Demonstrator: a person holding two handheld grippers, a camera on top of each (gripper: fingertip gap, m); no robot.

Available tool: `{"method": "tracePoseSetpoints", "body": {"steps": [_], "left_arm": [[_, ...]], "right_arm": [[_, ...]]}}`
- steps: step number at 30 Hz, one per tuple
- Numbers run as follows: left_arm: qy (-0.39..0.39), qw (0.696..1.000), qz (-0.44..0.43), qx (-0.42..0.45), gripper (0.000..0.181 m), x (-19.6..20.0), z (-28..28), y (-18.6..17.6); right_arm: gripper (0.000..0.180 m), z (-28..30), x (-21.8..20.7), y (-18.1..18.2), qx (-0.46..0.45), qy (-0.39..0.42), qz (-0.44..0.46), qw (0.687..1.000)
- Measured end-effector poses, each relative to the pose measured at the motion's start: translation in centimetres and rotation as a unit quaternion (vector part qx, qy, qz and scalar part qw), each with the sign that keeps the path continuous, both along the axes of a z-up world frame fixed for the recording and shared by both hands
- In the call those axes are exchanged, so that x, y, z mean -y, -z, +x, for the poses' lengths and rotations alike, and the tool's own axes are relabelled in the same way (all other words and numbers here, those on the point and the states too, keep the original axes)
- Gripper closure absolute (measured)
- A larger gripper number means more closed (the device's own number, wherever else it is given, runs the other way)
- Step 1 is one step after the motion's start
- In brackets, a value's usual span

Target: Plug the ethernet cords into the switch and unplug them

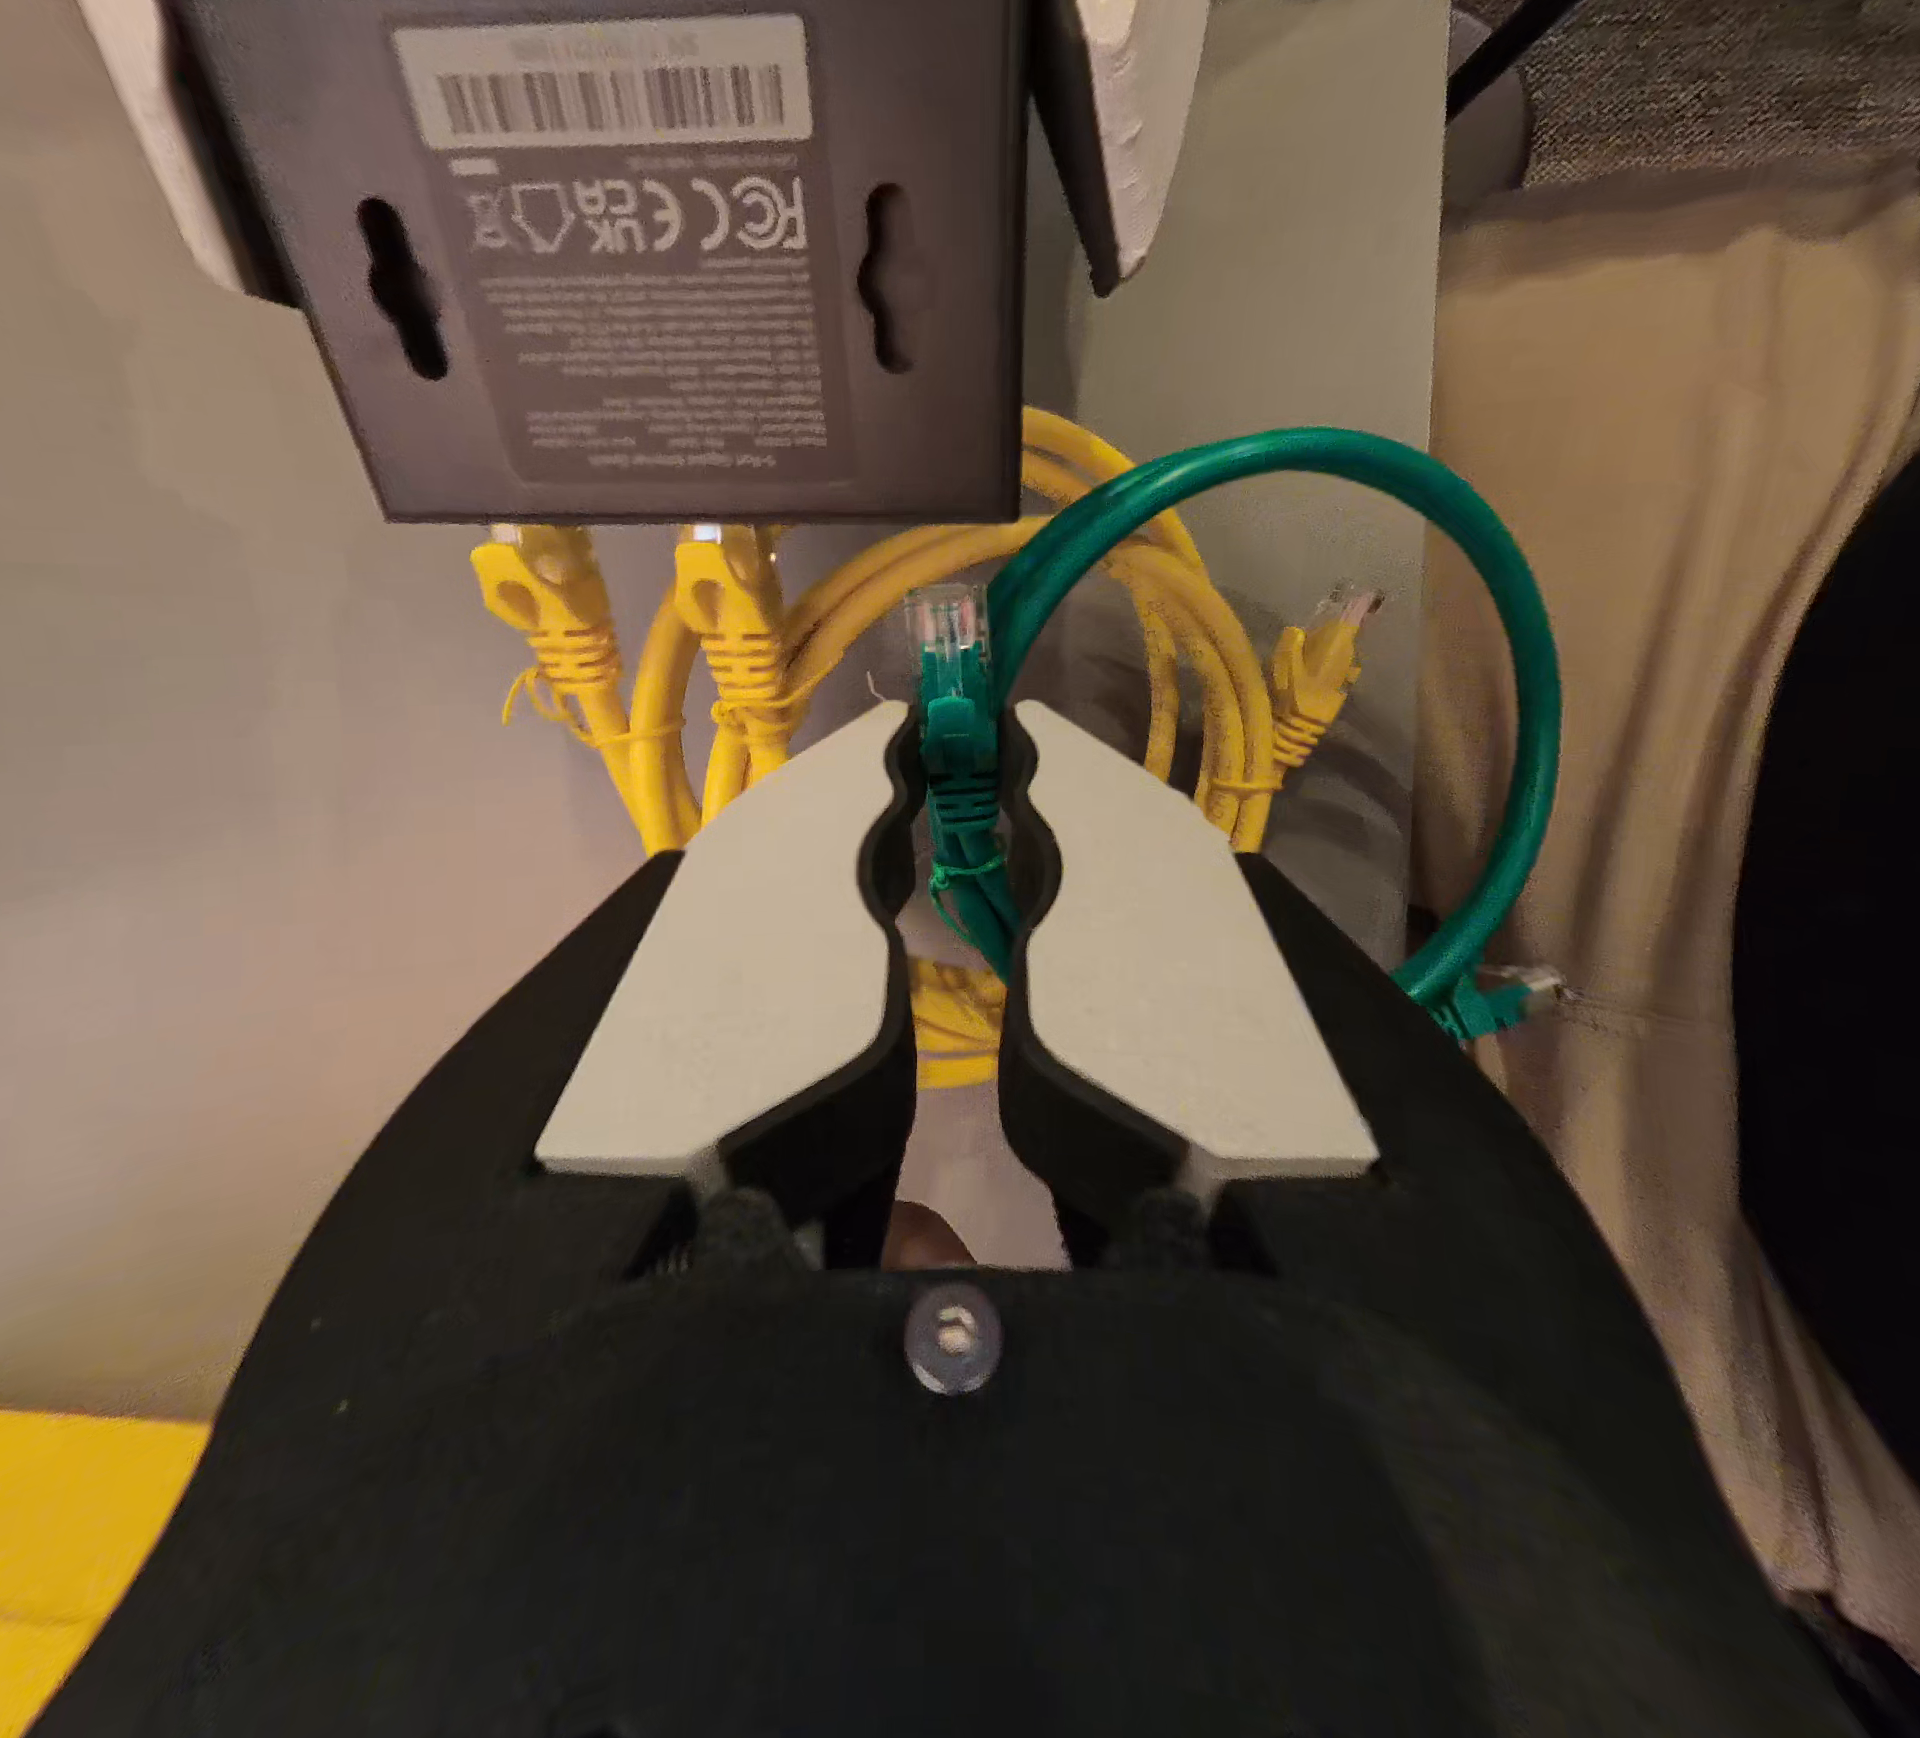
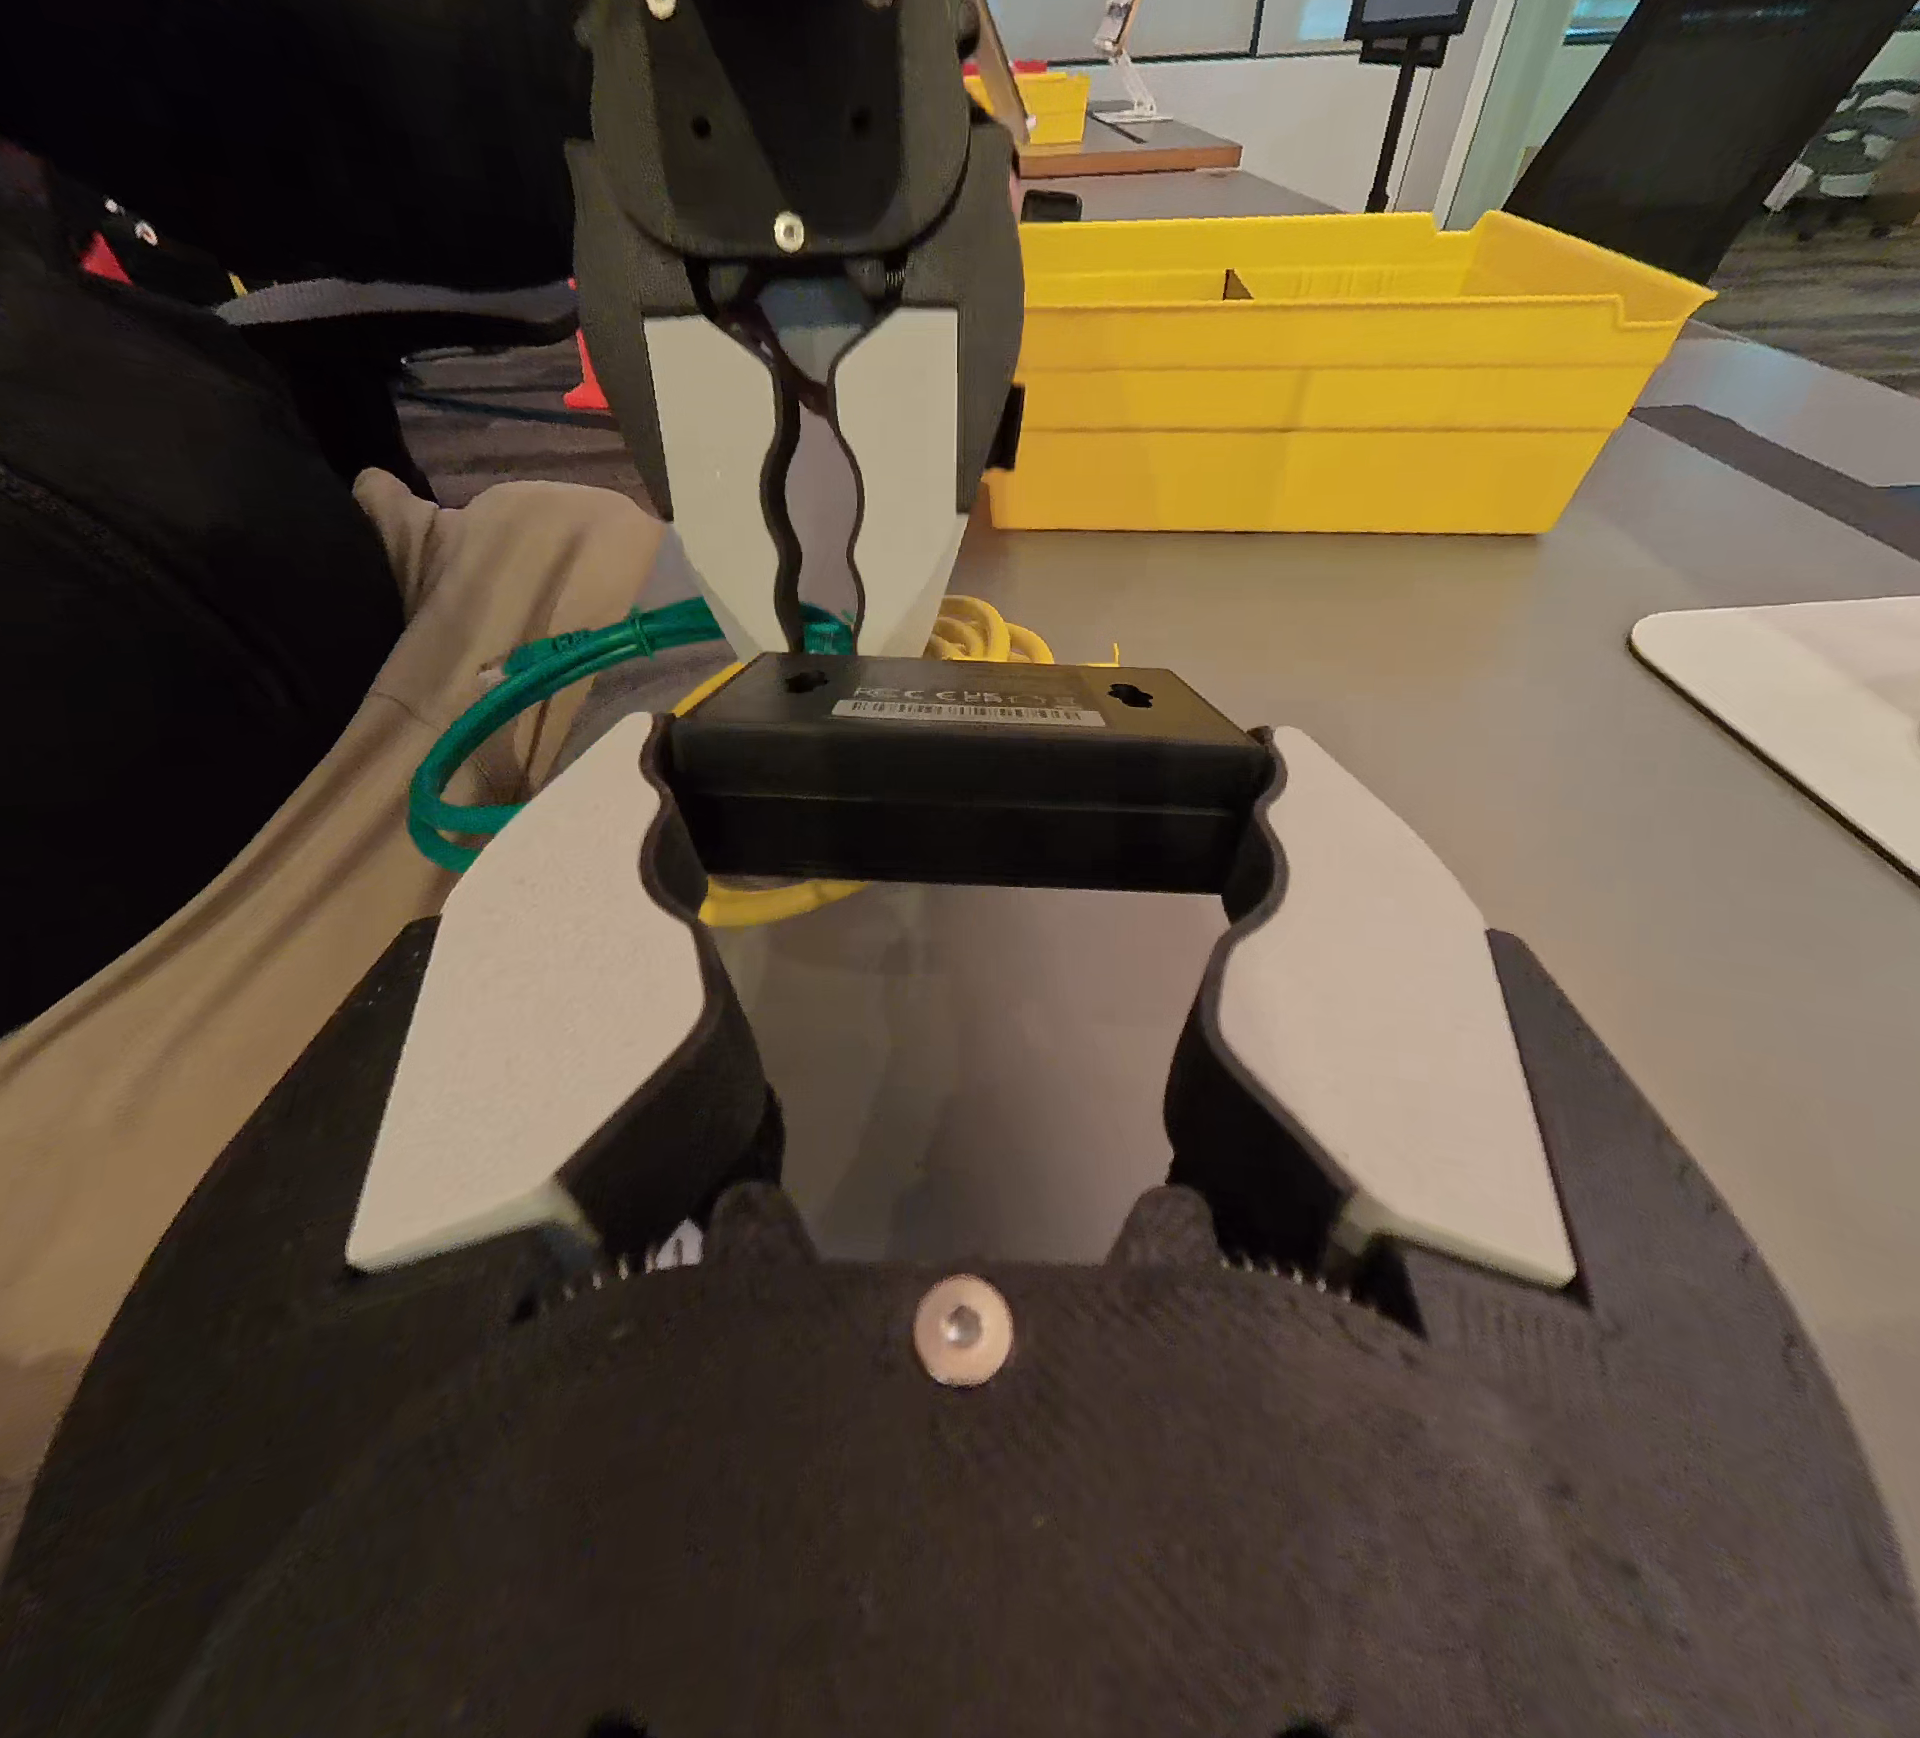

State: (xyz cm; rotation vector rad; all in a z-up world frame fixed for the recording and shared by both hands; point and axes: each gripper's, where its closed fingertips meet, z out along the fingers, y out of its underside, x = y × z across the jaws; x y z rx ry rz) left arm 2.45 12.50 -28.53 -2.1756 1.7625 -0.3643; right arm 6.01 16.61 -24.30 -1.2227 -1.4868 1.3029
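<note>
A: Pinching the green cord's plug (image 1: 948,649), the left hand-held gripper (image 1: 956,722) is nearly closed, its jaws narrowed on the boot just behind the clear tip.

B: And the right hand-held gripper (image 2: 961,815)?

A: It is gripping the switch (image 2: 961,795) by its two short ends, jaws spread wide to span it, holding it label side up above the bench (image 2: 1455,753).

B: How far along is the task looking?

A: Partway, I judge. Two yellow plugs (image 1: 540,587) (image 1: 727,587) are sitting at the switch's port edge, apparently seated. The green plug is pointing up at that edge, close but apart from it, so it is either about to go in or just out; I cannot tell which. Any unplugging of the yellow ones is remaining.

B: Counts?

A: One switch (image 1: 623,234). One green cord (image 1: 1455,545), with its far plug (image 1: 1496,1002) hanging loose. A third yellow plug (image 1: 1320,649) is lying free. The yellow cords (image 1: 1153,587) are coiling together, so I am counting three yellow plugs but cannot count cords. One yellow bin (image 2: 1299,379) is sitting farther back.
</note>
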Motion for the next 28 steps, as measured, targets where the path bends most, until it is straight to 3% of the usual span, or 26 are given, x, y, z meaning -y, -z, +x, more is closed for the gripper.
{"method": "tracePoseSetpoints", "body": {"steps": [13,28], "left_arm": [[-0.005,0.995,-0.044,0.089,0.168,-0.6,2.3,-1.1],[0.007,0.993,-0.037,0.111,0.168,-1.1,3.4,-1.1]], "right_arm": [[0.08,0.5,-0.5,-1.5,-0.053,-0.002,-0.028,0.998],[0.08,0.9,-1.2,-2.7,-0.09,0.007,-0.056,0.994]]}}
